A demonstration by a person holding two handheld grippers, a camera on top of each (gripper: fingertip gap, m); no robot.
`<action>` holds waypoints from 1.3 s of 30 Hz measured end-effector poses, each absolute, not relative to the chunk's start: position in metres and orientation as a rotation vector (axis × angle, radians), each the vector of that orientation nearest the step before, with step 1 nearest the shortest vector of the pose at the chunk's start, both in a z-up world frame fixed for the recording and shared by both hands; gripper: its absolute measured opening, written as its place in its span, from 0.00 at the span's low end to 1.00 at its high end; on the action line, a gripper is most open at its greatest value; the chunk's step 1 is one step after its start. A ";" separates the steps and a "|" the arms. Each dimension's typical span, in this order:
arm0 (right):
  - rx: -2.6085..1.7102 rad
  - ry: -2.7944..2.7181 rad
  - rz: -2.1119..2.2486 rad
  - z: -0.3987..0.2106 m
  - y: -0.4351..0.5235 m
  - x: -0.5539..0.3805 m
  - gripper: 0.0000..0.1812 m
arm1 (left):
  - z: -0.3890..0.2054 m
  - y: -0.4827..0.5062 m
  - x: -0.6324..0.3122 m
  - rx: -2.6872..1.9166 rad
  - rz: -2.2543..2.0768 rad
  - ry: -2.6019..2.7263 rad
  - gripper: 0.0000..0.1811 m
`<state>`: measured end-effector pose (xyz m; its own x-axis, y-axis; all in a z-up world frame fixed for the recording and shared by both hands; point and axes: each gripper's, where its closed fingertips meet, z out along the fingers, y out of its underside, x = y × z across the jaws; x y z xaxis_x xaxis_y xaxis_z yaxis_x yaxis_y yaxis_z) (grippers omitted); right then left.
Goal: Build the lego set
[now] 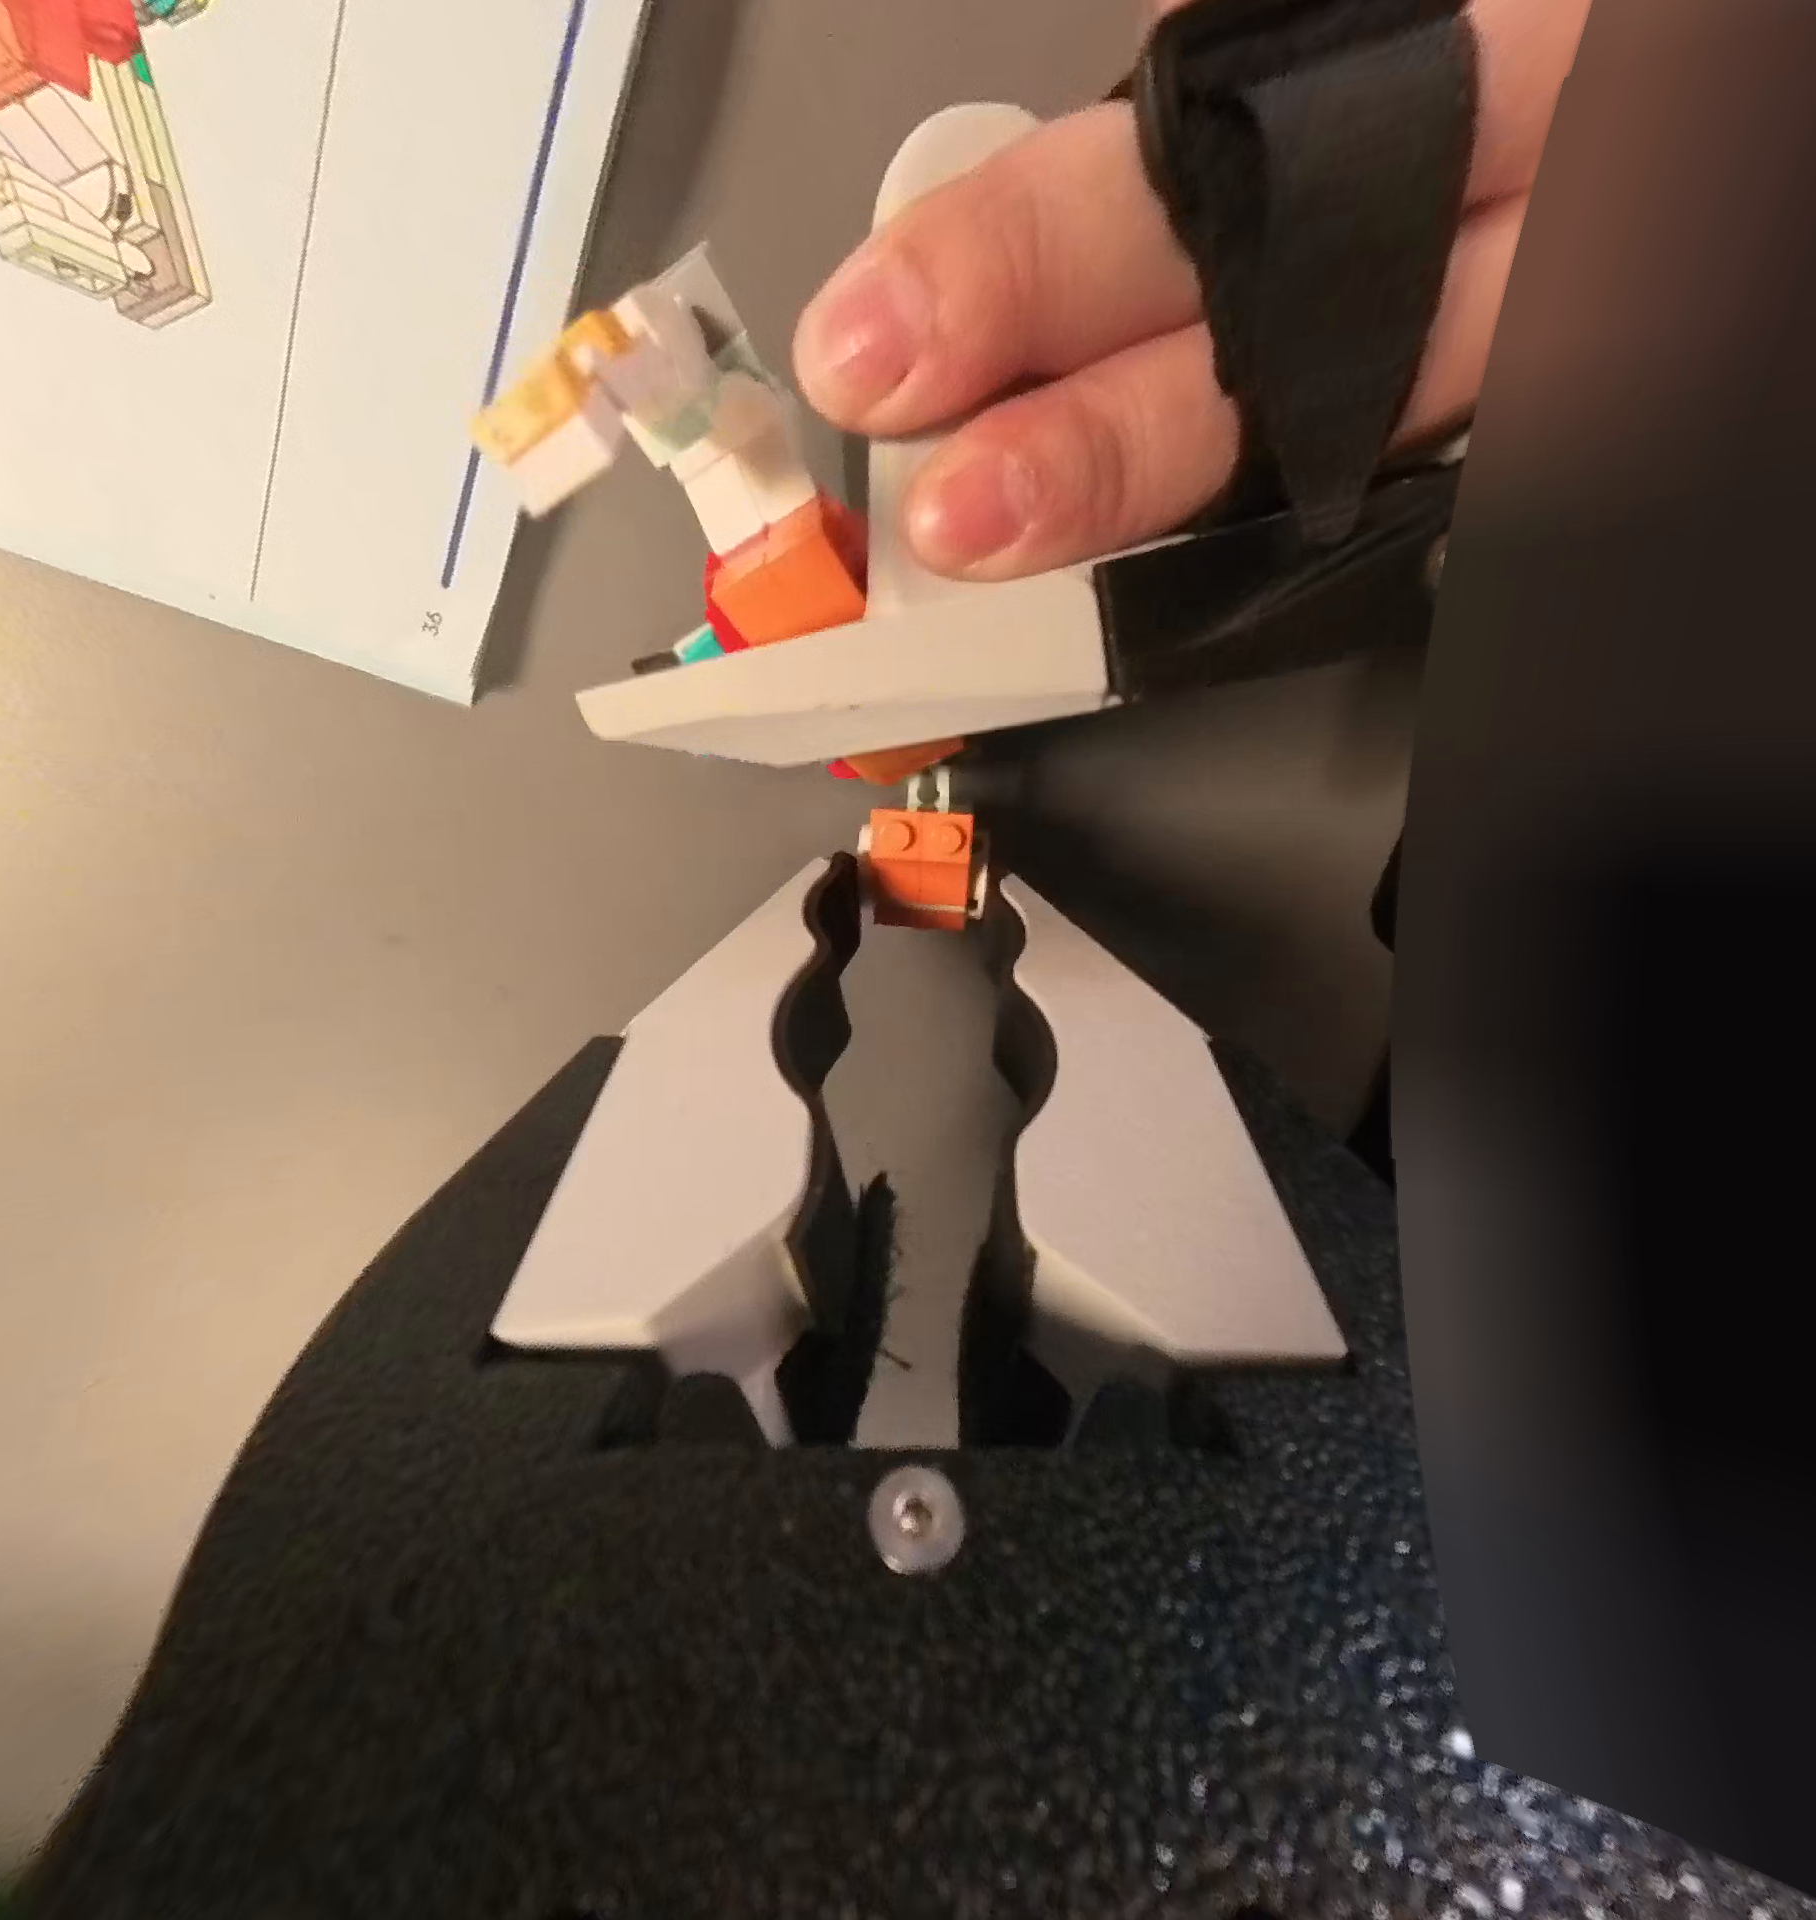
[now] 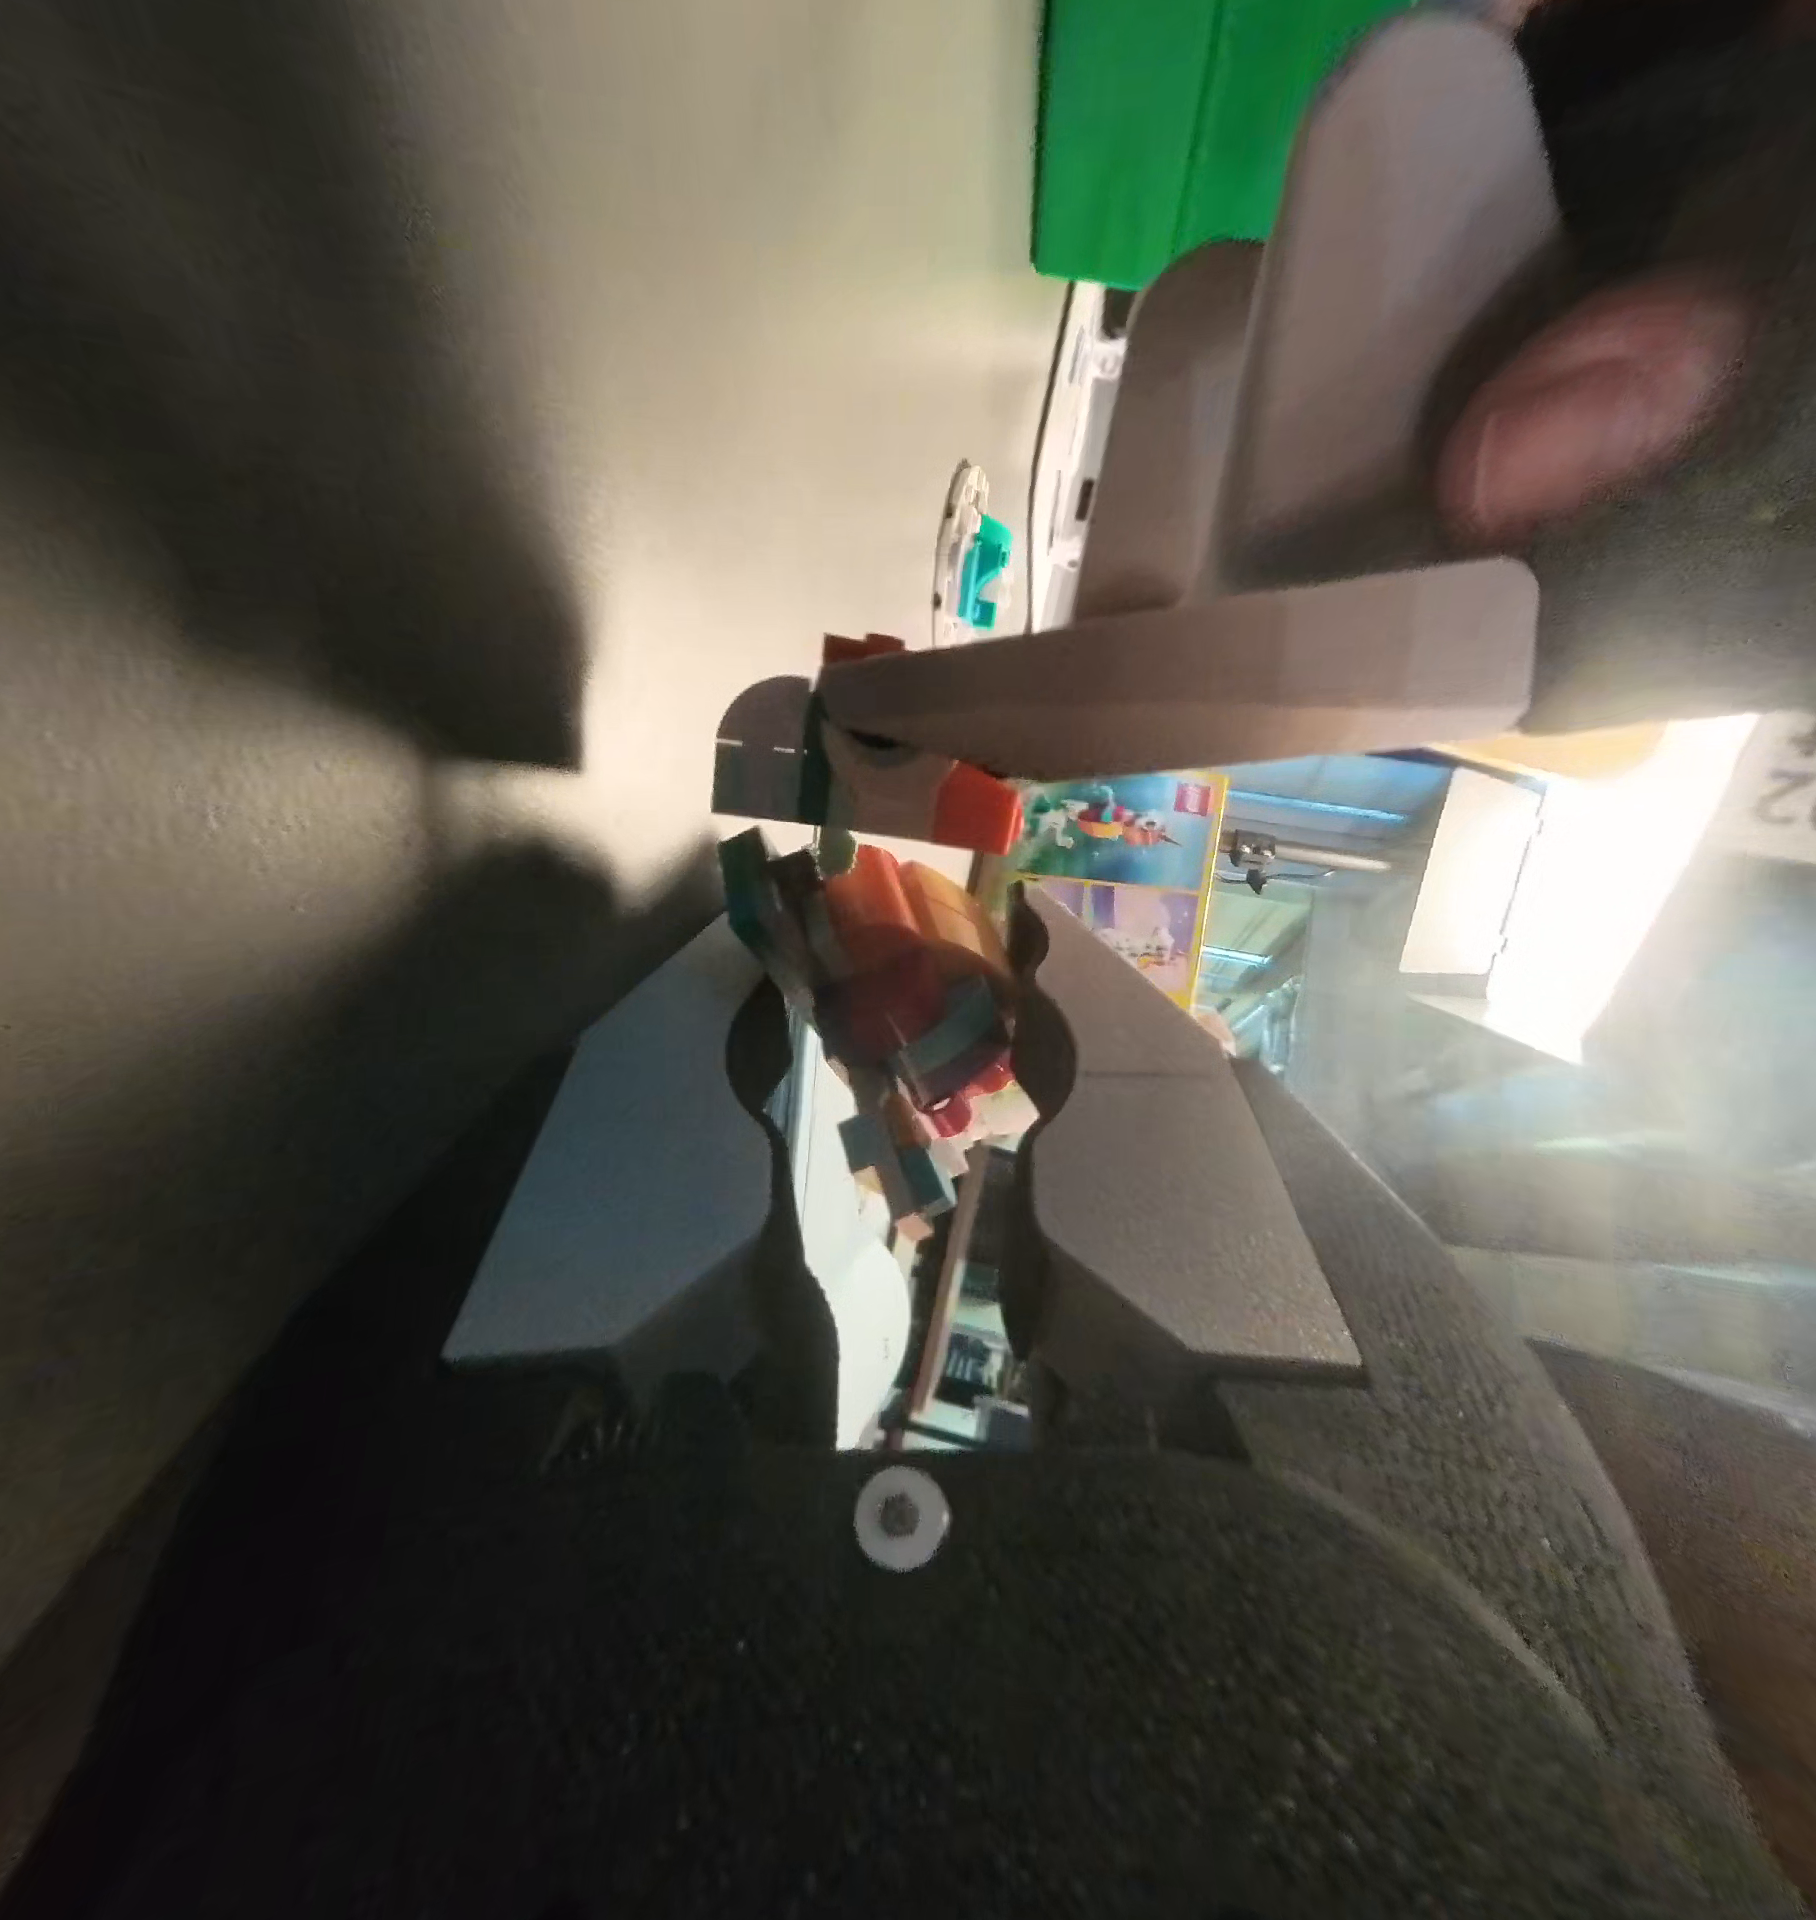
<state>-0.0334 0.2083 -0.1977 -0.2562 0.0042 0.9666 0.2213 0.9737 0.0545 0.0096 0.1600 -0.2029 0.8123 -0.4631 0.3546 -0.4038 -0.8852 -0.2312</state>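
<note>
In the left wrist view my left gripper (image 1: 919,883) is shut on a small orange brick piece (image 1: 919,862) at its fingertips. A grey clip on top of the piece meets the underside of the lego model (image 1: 769,551), which is white, orange, red and yellow. A hand holds the right gripper above it, one of its fingers (image 1: 883,696) lying flat across. In the right wrist view my right gripper (image 2: 883,925) is shut on the lego model (image 2: 904,997). The left gripper's finger (image 2: 1195,665) comes in from the right with its small piece (image 2: 779,769).
An open instruction booklet (image 1: 260,312) lies on the grey table (image 1: 156,935) at the upper left. In the right wrist view there is a green object (image 2: 1143,135), a lego box (image 2: 1122,862), and a teal and white part (image 2: 977,561) on the table. A dark patch fills the right of the left wrist view.
</note>
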 end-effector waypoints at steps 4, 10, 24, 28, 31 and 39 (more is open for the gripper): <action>-0.146 -1.823 -0.208 -0.198 0.207 -0.034 0.21 | -0.202 0.158 0.008 -2.904 -0.617 0.701 0.12; -0.133 -1.826 -0.219 -0.197 0.208 -0.034 0.21 | -0.208 0.156 0.007 -2.953 -0.604 0.743 0.12; -0.108 -1.830 -0.252 -0.197 0.213 -0.033 0.21 | -0.204 0.152 0.013 -2.948 -0.655 0.760 0.12; -0.088 -1.829 -0.246 -0.197 0.206 -0.032 0.21 | -0.206 0.152 0.012 -2.958 -0.646 0.762 0.12; -0.085 -1.832 -0.243 -0.197 0.205 -0.032 0.21 | -0.204 0.153 0.011 -2.952 -0.648 0.752 0.12; -0.022 -1.823 -0.266 -0.197 0.200 -0.030 0.22 | -0.204 0.150 0.015 -2.948 -0.681 0.757 0.12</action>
<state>-0.0300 0.1995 -0.1966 -0.2683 -0.1241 0.9553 0.1539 0.9734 0.1697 0.0153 0.1504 -0.2041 0.7870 -0.4633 0.4074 -0.4536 -0.8821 -0.1270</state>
